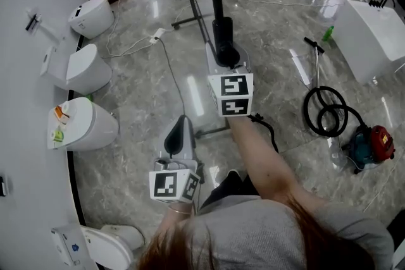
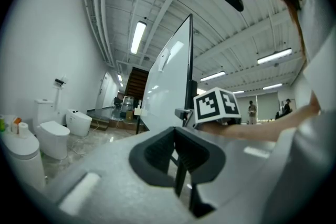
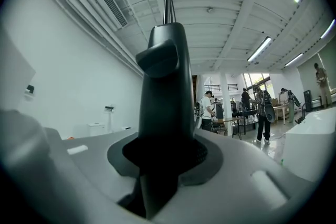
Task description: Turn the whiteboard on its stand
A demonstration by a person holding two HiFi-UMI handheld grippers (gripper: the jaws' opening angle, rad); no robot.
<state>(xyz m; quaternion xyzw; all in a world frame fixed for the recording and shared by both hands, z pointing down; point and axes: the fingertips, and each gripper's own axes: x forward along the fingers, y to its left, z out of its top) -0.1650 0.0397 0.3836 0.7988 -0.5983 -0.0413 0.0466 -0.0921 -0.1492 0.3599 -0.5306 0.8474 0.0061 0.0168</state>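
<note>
Toilets (image 1: 88, 66) crowd the left wall; my left gripper (image 1: 182, 120) hangs pressed together, empty. The whiteboard (image 2: 168, 81) stands upright dead ahead, edge-on to me, length running away, face leftward. My right gripper (image 1: 226, 57) pinches its near black edge; open floor (image 1: 278, 60) lies to the right.

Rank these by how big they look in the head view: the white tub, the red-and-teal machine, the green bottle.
1. white tub
2. red-and-teal machine
3. green bottle, clearly the smallest in the picture; it stands farther from the camera than the machine, so its true size is less sure.
</note>
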